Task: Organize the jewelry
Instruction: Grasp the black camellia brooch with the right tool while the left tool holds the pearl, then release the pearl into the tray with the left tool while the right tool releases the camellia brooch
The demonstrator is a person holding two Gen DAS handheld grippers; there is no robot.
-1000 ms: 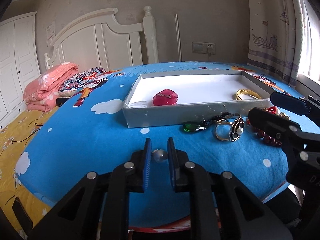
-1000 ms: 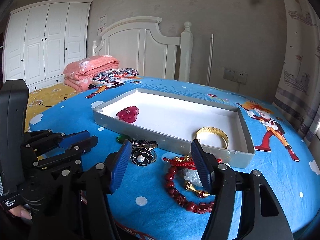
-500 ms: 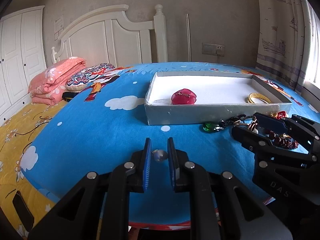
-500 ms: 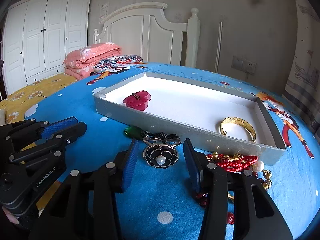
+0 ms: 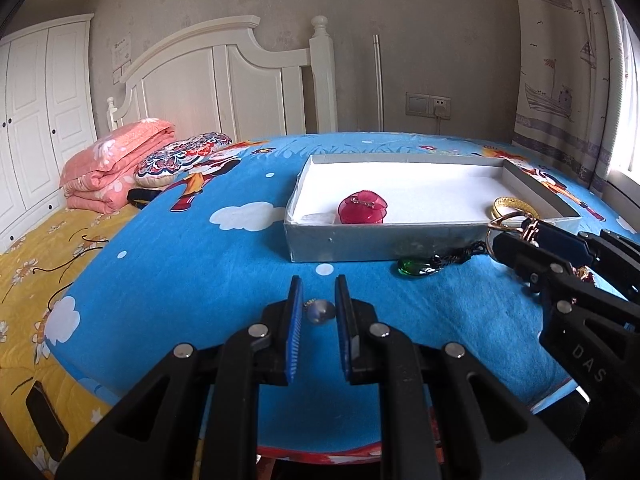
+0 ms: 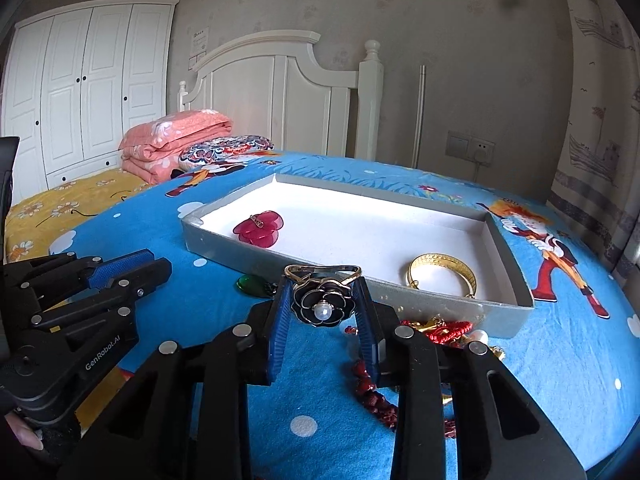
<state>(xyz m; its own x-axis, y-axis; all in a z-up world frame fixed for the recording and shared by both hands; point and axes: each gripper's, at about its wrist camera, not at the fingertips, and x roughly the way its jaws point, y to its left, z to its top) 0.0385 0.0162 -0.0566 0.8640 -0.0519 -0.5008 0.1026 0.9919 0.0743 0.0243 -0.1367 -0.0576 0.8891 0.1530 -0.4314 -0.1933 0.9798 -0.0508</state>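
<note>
My left gripper point(image 5: 319, 304) is shut on a small clear bead point(image 5: 320, 312), low over the blue cloth. The jaws of my right gripper point(image 6: 323, 292) are closing, and the pads press on a black flower brooch point(image 6: 322, 306) with a pearl centre and gold frame. The brooch sits just in front of the grey tray point(image 6: 224, 248). In the tray lie a red petal piece point(image 6: 258, 228) and a gold bangle point(image 6: 440, 270). A green pendant point(image 6: 250, 282) lies on the cloth by the tray wall. Red beads point(image 6: 376, 396) and a red cord with a pearl point(image 6: 452, 328) lie under the right fingers.
The blue cartoon cloth point(image 5: 180, 264) covers a round surface whose edge runs just below both grippers. Behind it are a folded pink quilt point(image 5: 116, 164), a patterned pillow point(image 5: 180, 156), a white headboard and a wardrobe. A curtain hangs at the right.
My right gripper moved left from over the red beads to the black flower brooch and closed on it. The left gripper kept its hold on the bead.
</note>
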